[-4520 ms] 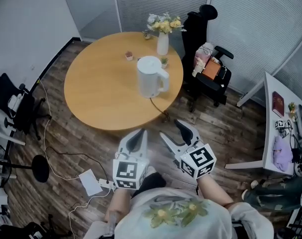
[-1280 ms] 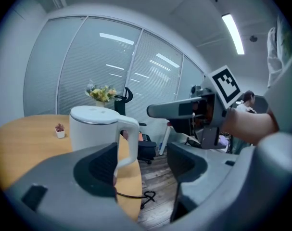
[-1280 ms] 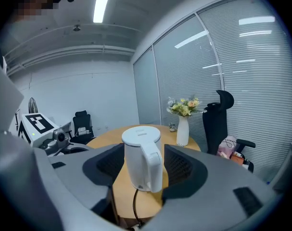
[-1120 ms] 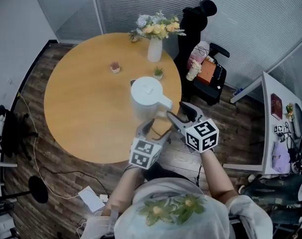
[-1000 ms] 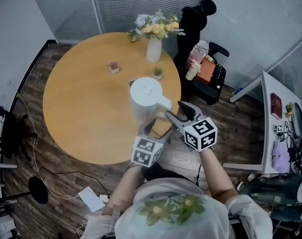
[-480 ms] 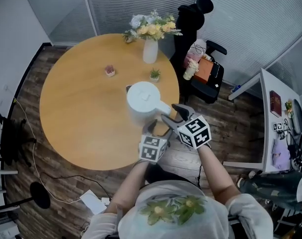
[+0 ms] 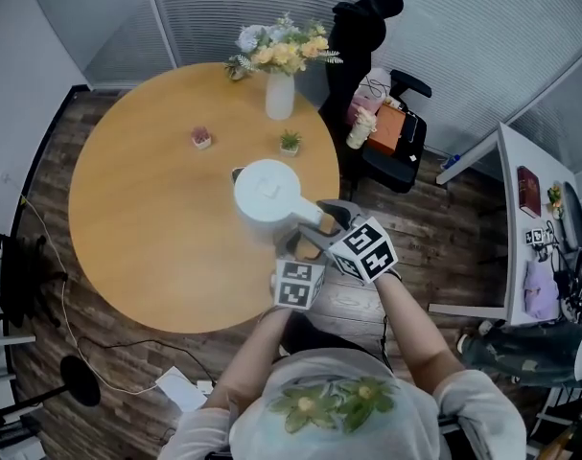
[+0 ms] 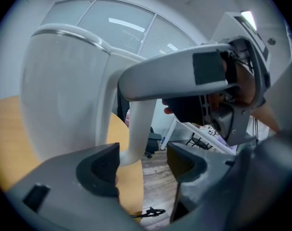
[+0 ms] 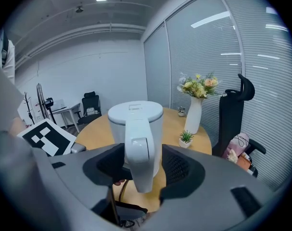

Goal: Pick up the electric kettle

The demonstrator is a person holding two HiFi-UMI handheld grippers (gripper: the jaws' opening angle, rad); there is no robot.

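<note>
Fingers (image 7: pixel 337 208) of the right gripper (image 7: pixel 321 222) reach, in the head view, to either side of the handle (image 7: pixel 310 220) of the kettle (image 7: pixel 267 192), which stands on the round table (image 7: pixel 147 209) near its right edge. We see the left gripper (image 7: pixel 292 248) just below, pointing at the same handle. A vase (image 7: pixel 279 96) of flowers and 2 small plants (image 7: pixel 201 138) sit well apart from the kettle. In the left gripper view, the 2 fingers (image 8: pixel 100 172) are spread. The handle's lower end (image 8: pixel 136 138) comes down between them, touching neither as far as we can tell, and the kettle's body (image 8: pixel 64 95) fills the left. In the right gripper view, the fingers (image 9: pixel 179 170) are spread too, 1 on each side of the handle (image 9: pixel 142 153). They sit just beside it, and we cannot tell if they touch it. The kettle's base rests on the table (image 9: pixel 88 134).
</note>
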